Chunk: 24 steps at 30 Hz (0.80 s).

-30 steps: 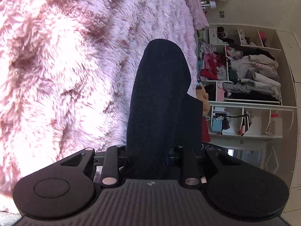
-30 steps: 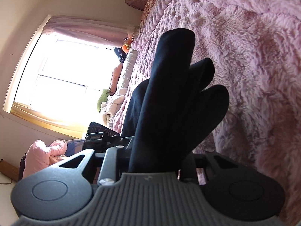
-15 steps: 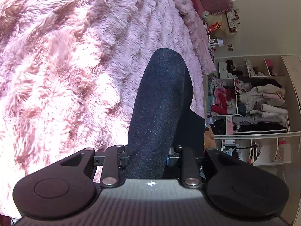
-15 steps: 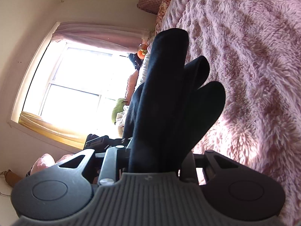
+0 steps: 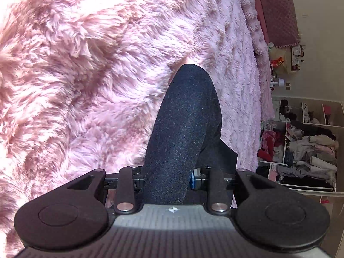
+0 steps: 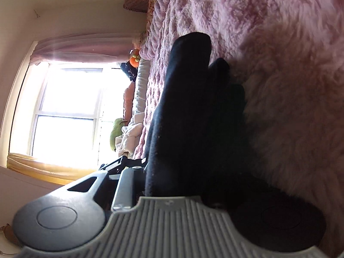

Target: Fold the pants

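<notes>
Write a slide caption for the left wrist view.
Left gripper, its fingers opening, with dark pants between them above a fluffy pink blanket.

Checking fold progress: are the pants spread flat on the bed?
No. The dark pants are bunched in both grippers above the pink blanket.

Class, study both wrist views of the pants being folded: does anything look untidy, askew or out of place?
Yes. The shelving unit beside the bed holds jumbled, unfolded clothes. The dark pants stand bunched between both grippers, not yet flat on the pink fluffy blanket.
</notes>
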Motion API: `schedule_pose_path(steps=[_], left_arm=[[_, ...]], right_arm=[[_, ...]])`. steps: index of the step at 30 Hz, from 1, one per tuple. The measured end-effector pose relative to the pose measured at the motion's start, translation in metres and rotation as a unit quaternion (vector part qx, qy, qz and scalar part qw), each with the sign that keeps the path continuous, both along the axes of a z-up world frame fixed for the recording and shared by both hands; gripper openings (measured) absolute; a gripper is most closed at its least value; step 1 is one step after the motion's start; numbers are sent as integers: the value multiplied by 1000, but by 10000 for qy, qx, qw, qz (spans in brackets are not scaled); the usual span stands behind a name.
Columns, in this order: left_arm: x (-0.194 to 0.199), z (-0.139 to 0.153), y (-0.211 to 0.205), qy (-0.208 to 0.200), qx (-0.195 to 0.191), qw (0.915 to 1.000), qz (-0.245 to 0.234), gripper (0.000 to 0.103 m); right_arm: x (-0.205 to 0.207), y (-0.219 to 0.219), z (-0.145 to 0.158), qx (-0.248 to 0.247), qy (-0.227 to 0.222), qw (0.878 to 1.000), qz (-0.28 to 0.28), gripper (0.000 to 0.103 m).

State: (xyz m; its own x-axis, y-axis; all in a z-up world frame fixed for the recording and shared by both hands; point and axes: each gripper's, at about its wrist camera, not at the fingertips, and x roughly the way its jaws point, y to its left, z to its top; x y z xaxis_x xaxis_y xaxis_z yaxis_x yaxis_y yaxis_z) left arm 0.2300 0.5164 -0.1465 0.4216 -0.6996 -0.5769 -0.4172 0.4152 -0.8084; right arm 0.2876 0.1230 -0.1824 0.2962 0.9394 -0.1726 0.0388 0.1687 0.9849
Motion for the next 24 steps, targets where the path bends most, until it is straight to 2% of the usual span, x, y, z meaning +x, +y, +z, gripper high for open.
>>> schedule_pose_path(steps=[2, 4, 6, 8, 12, 14, 17, 18, 20, 21, 22, 24], left_arm=[[-5, -16, 9, -74, -385, 9992, 95, 35], [-9, -30, 16, -69, -681, 9974, 205, 42], [-12, -43, 20, 19, -947, 9948, 364, 42], [-14, -46, 19, -93, -955, 9946, 397, 42], [-19, -33, 20, -230, -619, 9972, 349, 46], [-24, -17, 23, -303, -222, 9985, 386, 52], [-40, 10, 28, -298, 423, 9961, 717, 71], [-46, 22, 27, -290, 804, 9928, 843, 76], [-60, 49, 19, -307, 1775, 9786, 997, 77], [-66, 64, 11, -355, 2243, 9683, 1042, 77], [-74, 80, -1, -464, 2744, 9541, 1102, 77], [-94, 101, -13, -690, 3447, 9295, 1114, 77]], right_arm=[[-1, 2, -11, 157, -10, 9999, -58, 24], [2, -2, -20, 240, -9, 9997, 43, 24], [10, -1, -23, 178, -9, 9995, 259, 21], [6, -10, -24, 97, -75, 9987, 497, 19], [12, -23, -19, -209, -156, 9951, 955, 21], [11, -33, -12, -330, -181, 9939, 1035, 25], [17, -37, -5, -483, -181, 9930, 1061, 29], [18, -42, -2, -550, -204, 9928, 1048, 32], [16, -54, 5, -672, -226, 9923, 1016, 36], [19, -57, 8, -738, -227, 9920, 996, 39], [15, -63, 8, -822, -245, 9915, 980, 40], [11, -74, 18, -1081, -351, 9890, 946, 45]])
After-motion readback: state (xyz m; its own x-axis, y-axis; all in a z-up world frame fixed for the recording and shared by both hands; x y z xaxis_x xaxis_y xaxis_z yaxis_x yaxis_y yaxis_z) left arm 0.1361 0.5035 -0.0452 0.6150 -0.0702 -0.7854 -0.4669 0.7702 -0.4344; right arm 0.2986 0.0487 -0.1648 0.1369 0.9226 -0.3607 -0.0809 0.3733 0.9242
